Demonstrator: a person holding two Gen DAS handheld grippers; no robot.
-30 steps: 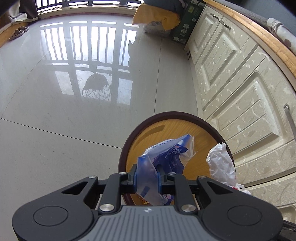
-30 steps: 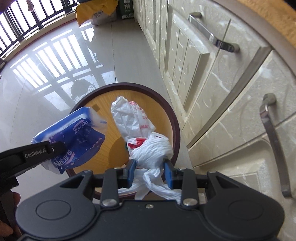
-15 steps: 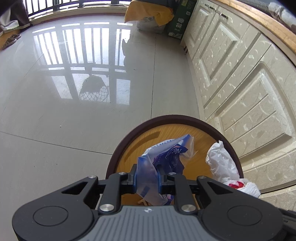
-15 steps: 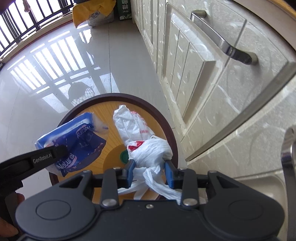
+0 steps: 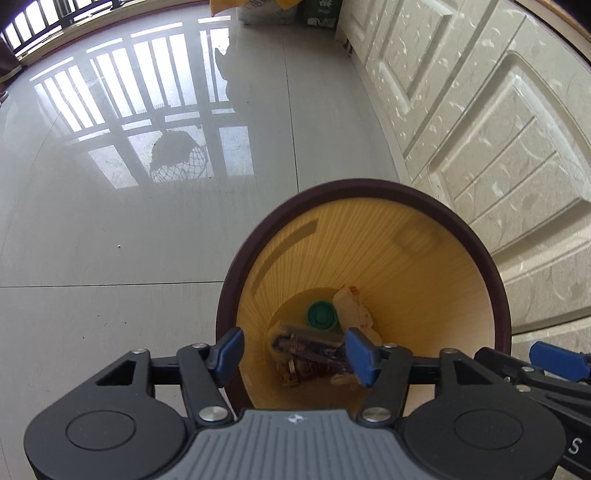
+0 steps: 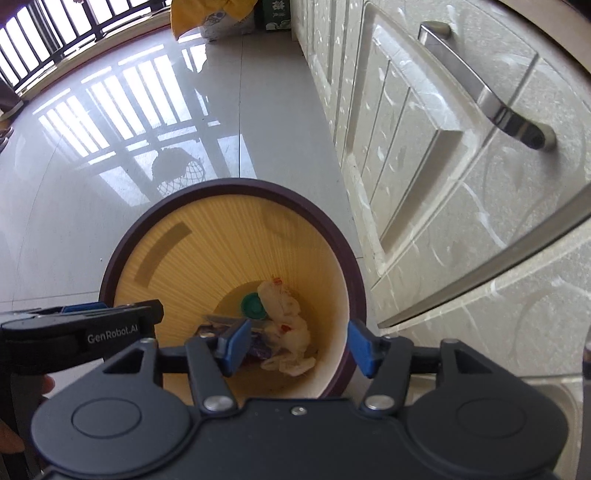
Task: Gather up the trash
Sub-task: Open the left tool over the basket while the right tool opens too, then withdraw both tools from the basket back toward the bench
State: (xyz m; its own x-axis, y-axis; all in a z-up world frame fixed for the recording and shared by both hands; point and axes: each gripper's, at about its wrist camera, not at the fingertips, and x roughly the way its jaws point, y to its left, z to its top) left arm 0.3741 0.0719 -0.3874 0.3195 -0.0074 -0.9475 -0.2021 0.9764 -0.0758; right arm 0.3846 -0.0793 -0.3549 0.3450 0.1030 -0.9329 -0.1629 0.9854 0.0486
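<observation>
A round bin (image 5: 369, 184) with a dark brown rim and yellow inside stands on the floor beside the cabinets; its rim (image 6: 229, 183) also shows in the right wrist view. At its bottom lie the blue wrapper (image 5: 314, 349), the white plastic bag (image 6: 288, 332) and a green cap (image 5: 321, 315). My left gripper (image 5: 295, 354) hangs over the bin mouth, its jaws opening with nothing between them. Over the bin's right side, my right gripper (image 6: 297, 345) is also opening and holds nothing. The left gripper (image 6: 85, 325) shows at the left of the right wrist view.
Cream cabinet doors (image 6: 461, 177) with metal handles (image 6: 491, 92) run along the right, close to the bin. Glossy floor tiles (image 5: 110, 221) stretch to the left. A yellow bag (image 6: 210, 14) and a green box (image 6: 277, 14) sit far back by the railing.
Both grippers opened and let go: the blue wrapper and the white plastic bag dropped from the jaws to the bottom of the bin. Both hands shifted slightly over the bin.
</observation>
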